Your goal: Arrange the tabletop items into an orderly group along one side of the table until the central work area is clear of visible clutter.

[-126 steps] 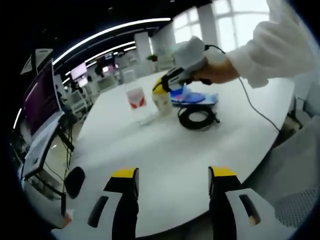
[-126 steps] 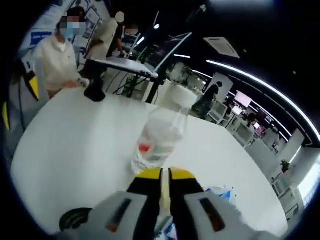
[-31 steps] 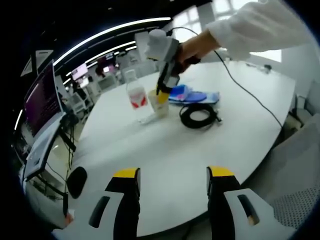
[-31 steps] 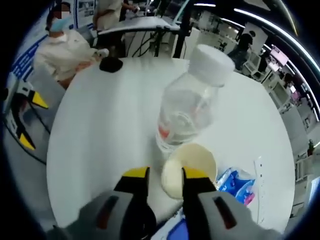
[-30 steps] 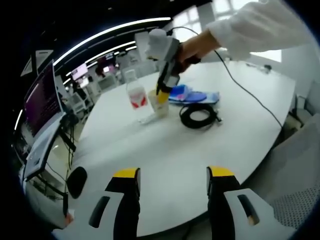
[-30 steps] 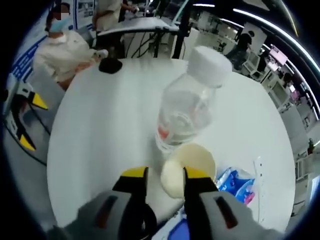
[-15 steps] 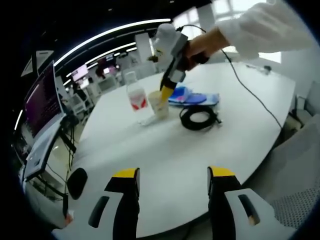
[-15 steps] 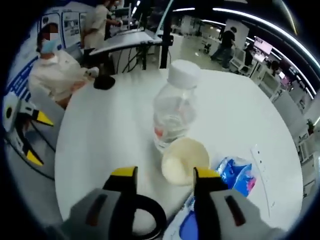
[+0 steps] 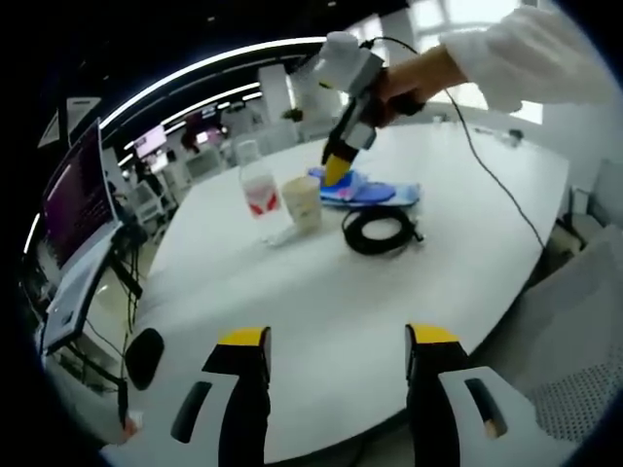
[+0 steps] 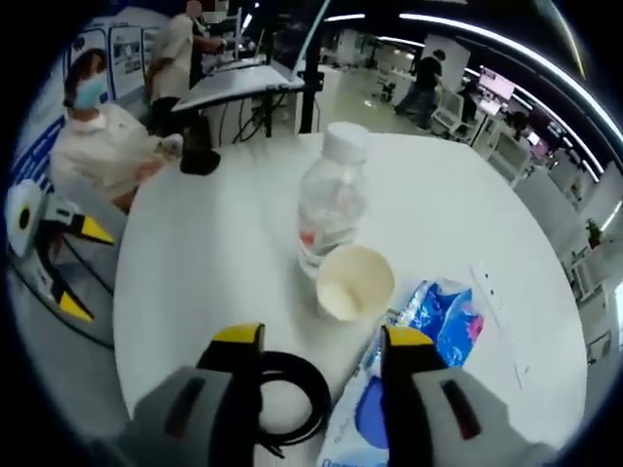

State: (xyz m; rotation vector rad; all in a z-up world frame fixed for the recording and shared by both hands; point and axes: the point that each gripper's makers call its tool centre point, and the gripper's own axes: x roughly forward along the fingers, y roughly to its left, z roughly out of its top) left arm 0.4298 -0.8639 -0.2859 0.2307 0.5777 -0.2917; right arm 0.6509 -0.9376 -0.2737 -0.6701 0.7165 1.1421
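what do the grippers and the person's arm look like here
Both grippers have pale grey jaws with black slots and yellow tips. The left gripper shows this up close; the right gripper, seen in the left gripper view, has a white body trailing a thin black cable. The sleeve is white.

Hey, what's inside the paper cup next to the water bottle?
The right gripper view looks down into the paper cup: pale inner walls and nothing visible inside. Its very bottom is shaded, so a thin residue cannot be ruled out.
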